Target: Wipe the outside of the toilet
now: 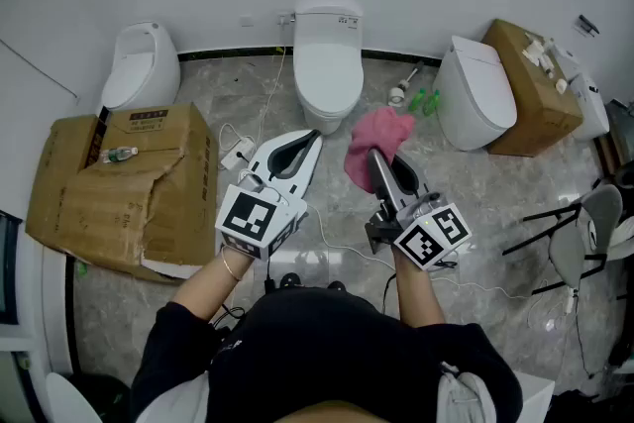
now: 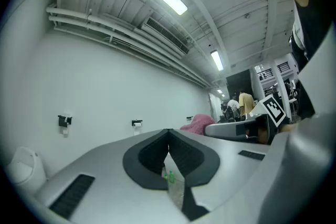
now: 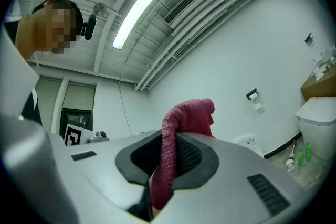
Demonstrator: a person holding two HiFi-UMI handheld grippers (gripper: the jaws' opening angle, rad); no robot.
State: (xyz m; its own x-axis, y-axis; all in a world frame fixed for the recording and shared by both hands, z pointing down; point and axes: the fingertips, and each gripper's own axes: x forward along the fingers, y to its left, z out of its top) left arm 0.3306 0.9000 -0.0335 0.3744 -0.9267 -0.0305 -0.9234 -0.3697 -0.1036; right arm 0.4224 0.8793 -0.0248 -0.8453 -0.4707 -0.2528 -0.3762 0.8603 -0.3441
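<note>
A white toilet (image 1: 328, 64) stands against the back wall, lid down. My right gripper (image 1: 379, 160) is shut on a pink cloth (image 1: 374, 144), held in the air in front of the toilet and a little to its right. In the right gripper view the cloth (image 3: 176, 136) is pinched between the jaws and sticks up past them. My left gripper (image 1: 309, 140) hovers just below the toilet's front, shut with nothing in it; the left gripper view shows its jaws (image 2: 169, 136) closed tip to tip, tilted up at the wall.
A second white toilet (image 1: 475, 92) sits at the right beside a cardboard box (image 1: 530, 84). A urinal-like fixture (image 1: 139, 66) and a crushed cardboard box (image 1: 124, 185) are at the left. A green bottle (image 1: 427, 100), a brush (image 1: 402, 90) and cables (image 1: 260, 119) lie on the floor.
</note>
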